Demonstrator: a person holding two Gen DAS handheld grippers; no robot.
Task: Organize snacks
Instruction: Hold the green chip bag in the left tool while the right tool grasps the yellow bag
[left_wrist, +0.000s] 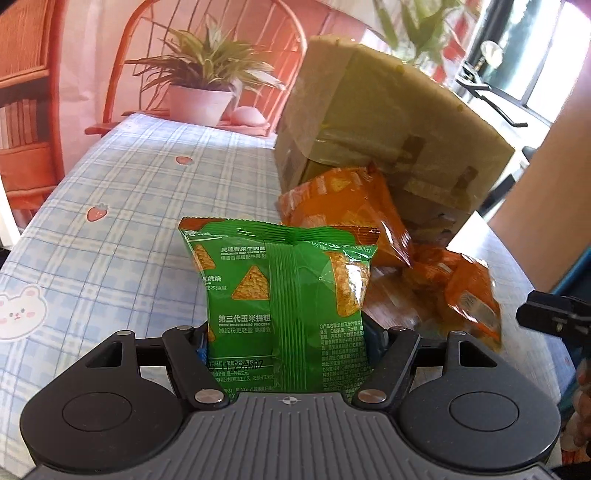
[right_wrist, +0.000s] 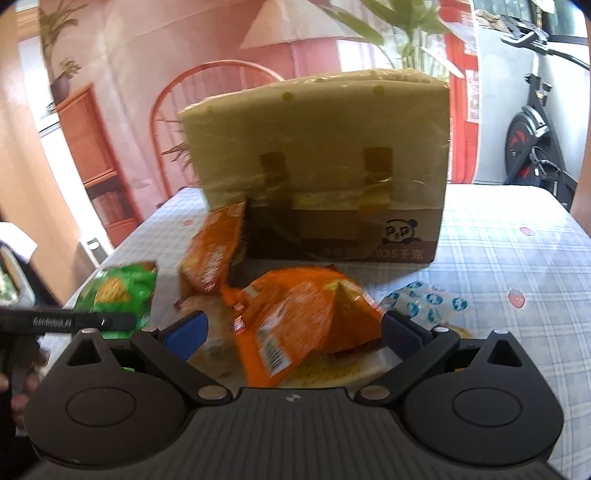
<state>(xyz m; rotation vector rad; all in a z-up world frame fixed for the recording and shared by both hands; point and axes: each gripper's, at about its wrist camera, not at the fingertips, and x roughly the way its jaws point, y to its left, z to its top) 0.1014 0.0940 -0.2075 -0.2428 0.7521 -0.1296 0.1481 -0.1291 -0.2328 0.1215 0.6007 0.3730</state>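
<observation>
Gripping upright green snack bag (left_wrist: 291, 295) in left gripper (left_wrist: 286, 339); orange bag (right_wrist: 306, 317) between open right gripper (right_wrist: 295, 328) jaws, box (right_wrist: 317, 162) dead ahead.

potted plant (left_wrist: 207, 74), exercise bike (right_wrist: 532, 136) (partly cropped)

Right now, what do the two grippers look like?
Both look alike. The left gripper has a grey ribbed body with a small crosshair mark, two round black discs at its sides, black linkage arms with silver pins, and blue pads on its fingers. The right gripper has a darker ribbed body with a small white mark and blue pads too. The right wrist view shows white lettering along the left gripper's black side.
</observation>
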